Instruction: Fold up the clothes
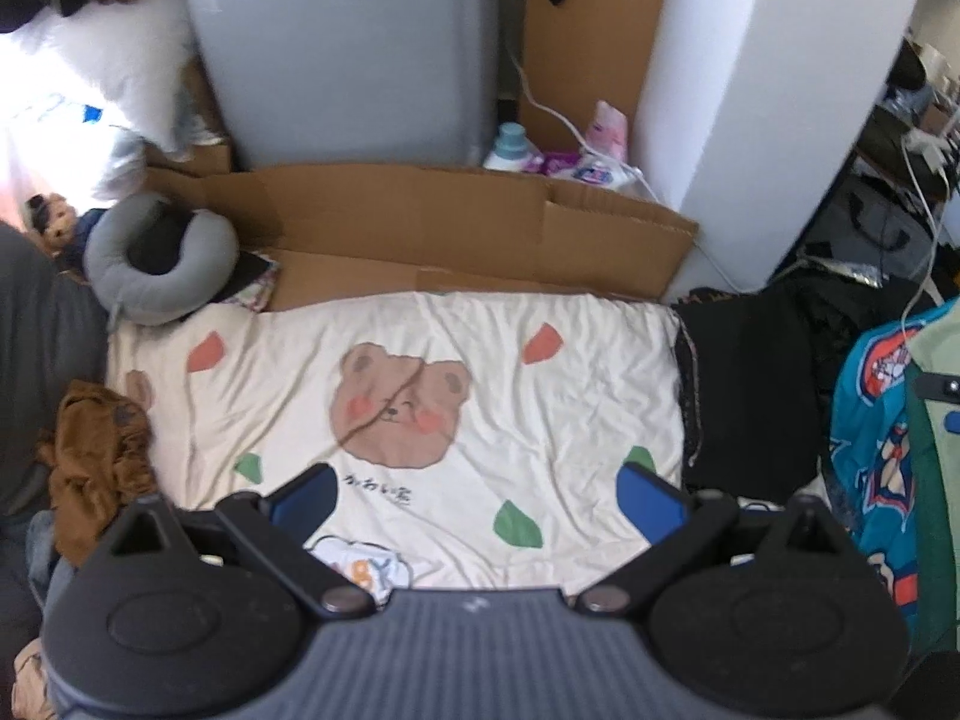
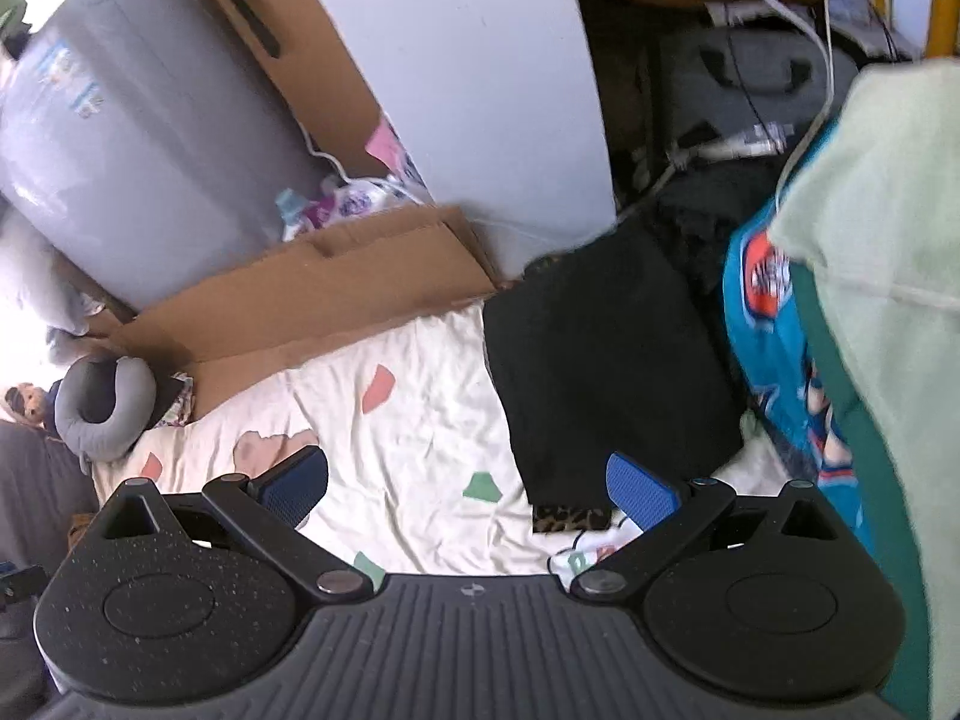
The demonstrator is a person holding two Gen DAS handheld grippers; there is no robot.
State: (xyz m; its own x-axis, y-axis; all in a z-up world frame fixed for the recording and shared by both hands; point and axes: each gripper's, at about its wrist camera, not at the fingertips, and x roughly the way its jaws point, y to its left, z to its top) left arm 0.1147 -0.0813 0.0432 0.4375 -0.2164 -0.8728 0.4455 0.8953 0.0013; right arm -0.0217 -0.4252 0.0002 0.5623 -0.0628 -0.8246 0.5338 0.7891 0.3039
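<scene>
Both my claws are spread wide, nothing between the fingers. Left gripper (image 1: 480, 495) hovers over the cream bear-print blanket (image 1: 540, 372), blue pads (image 1: 309, 495) apart with bare fabric showing between them. Right gripper (image 2: 474, 486) hangs over the same blanket's right side, also holding nothing.

Clothes to fold:
- black garment (image 2: 606, 360) lies flat on the right part of the blanket, its near edge just beyond my right claw's right finger. A leopard-print patch (image 2: 570, 519) shows at its near end. In the left view it sits off the blanket's right edge (image 1: 750, 390).
- brown garment (image 1: 96, 468) is crumpled in a heap at the blanket's left edge, touching it.
- teal printed fabric (image 2: 774, 348) with orange graphics lies right of the black garment; a pale green cloth (image 2: 888, 240) overlaps it on the far right. Can't tell what kind of garments these are.
- small white item with colourful print (image 1: 360, 564) sits on the blanket close under my left claw, partly hidden by the gripper body.

Surroundings: flattened cardboard (image 1: 450, 222) beyond the blanket's far edge, grey neck pillow (image 1: 159, 258) at the far-left corner, grey upright appliance (image 1: 342, 48) behind the cardboard, detergent bottle (image 1: 510, 147) beside it, white wall panel (image 1: 768, 90) at right.
</scene>
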